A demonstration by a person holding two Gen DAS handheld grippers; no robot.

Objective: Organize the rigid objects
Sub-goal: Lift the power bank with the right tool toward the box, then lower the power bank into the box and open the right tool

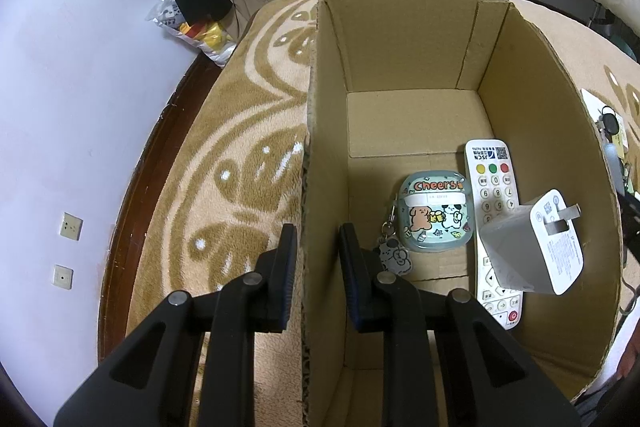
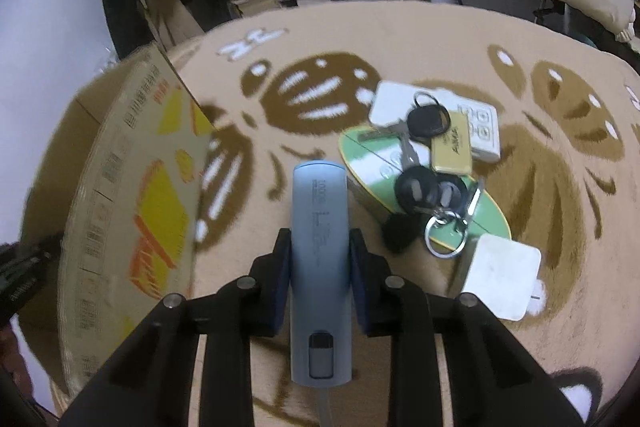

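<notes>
left hand-held gripper [image 1: 318, 247] is clamped on the left wall of the open cardboard box [image 1: 400, 39], one finger outside, one inside. in the box: white remote [image 1: 494, 211] along the right side, cartoon earbud case [image 1: 434, 213] just left of it, white charger plug [image 1: 532, 245] lying on the remote's lower half. right hand-held gripper [image 2: 320, 247] is closed on a blue-grey stick-shaped device [image 2: 320, 247], pads on both its sides, over the patterned blanket [image 2: 400, 39]. nearby on the blanket: key bunch [image 2: 430, 163], green oval box [image 2: 486, 211], white square block [image 2: 502, 279], gold tin [image 2: 450, 143].
</notes>
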